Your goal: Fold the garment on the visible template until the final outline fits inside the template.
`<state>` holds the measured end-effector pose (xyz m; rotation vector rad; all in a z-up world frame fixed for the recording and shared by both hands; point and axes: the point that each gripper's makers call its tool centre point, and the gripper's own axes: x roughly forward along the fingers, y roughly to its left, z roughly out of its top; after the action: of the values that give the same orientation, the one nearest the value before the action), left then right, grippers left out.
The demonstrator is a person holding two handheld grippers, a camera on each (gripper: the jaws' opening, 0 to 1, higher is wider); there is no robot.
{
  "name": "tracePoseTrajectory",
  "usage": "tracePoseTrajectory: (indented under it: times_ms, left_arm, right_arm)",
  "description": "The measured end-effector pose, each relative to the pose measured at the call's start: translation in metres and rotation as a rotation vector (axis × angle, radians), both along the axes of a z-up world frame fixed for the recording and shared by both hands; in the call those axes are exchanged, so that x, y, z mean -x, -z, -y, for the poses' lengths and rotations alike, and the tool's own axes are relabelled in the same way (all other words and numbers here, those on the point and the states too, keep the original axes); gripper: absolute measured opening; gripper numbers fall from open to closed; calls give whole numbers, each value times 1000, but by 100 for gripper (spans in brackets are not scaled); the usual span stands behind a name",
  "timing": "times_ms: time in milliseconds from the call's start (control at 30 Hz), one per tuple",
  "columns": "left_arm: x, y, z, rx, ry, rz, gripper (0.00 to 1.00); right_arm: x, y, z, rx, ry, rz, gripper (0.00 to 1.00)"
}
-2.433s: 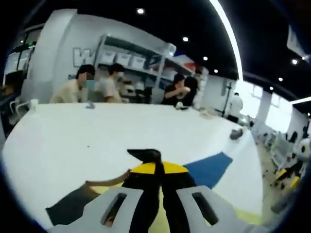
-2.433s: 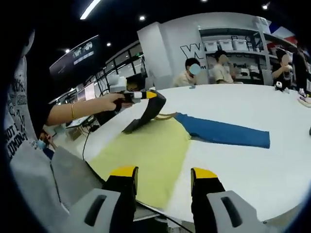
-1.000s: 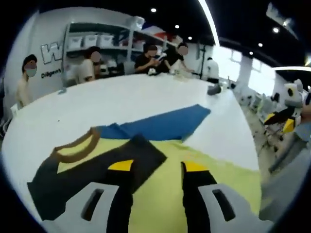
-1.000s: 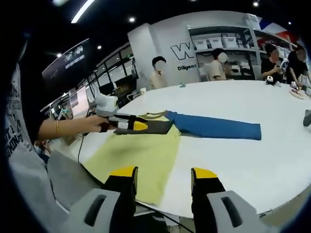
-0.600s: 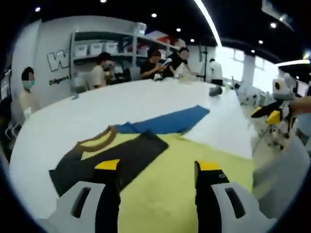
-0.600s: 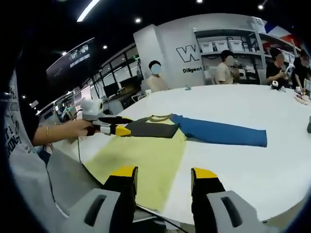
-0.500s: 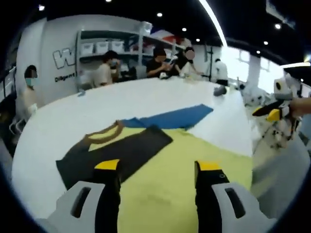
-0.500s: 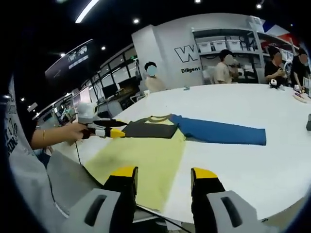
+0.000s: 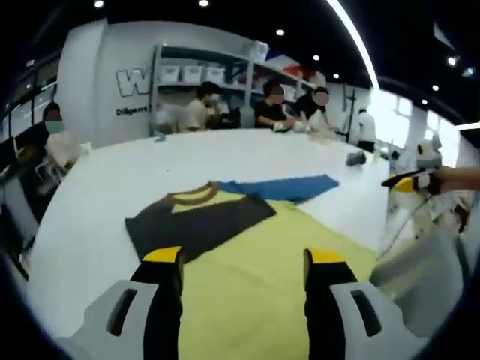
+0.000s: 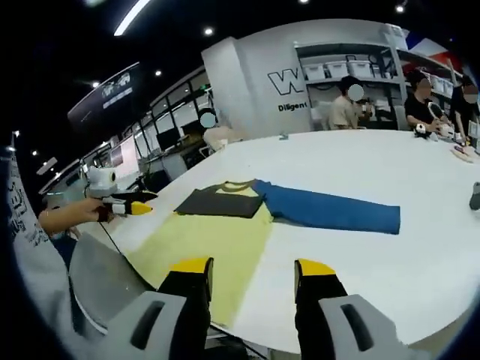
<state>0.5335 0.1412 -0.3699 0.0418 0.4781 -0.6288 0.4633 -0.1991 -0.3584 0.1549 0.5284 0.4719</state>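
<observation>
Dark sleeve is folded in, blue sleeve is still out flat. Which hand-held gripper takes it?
Right, probably. The blue sleeve stretches out on the right hand-held gripper's side of the garment. The left hand-held gripper is off the table edge by the folded dark sleeve. Both are open and free.

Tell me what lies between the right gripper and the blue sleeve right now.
In the right gripper view, the stretch from the right gripper to the blue sleeve is bare white table. The yellow body lies off to its left.

Left tongs (image 9: 244, 259) and right tongs (image 10: 250, 268) both held with jaws apart, gripping nothing; a hand (image 10: 64, 217) holds the left tongs.
</observation>
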Motion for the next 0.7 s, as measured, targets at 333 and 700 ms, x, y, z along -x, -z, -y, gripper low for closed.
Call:
tracePoseTrajectory:
  times_ms: [333, 700]
  left_arm:
    - [23, -7, -21, -6, -129, -3, 64]
    - [48, 9, -64, -9, -264, -7, 66]
  right_arm:
    - [-30, 2, 47, 40, 55, -15, 39]
    - [-80, 35, 110, 139, 185, -35, 37]
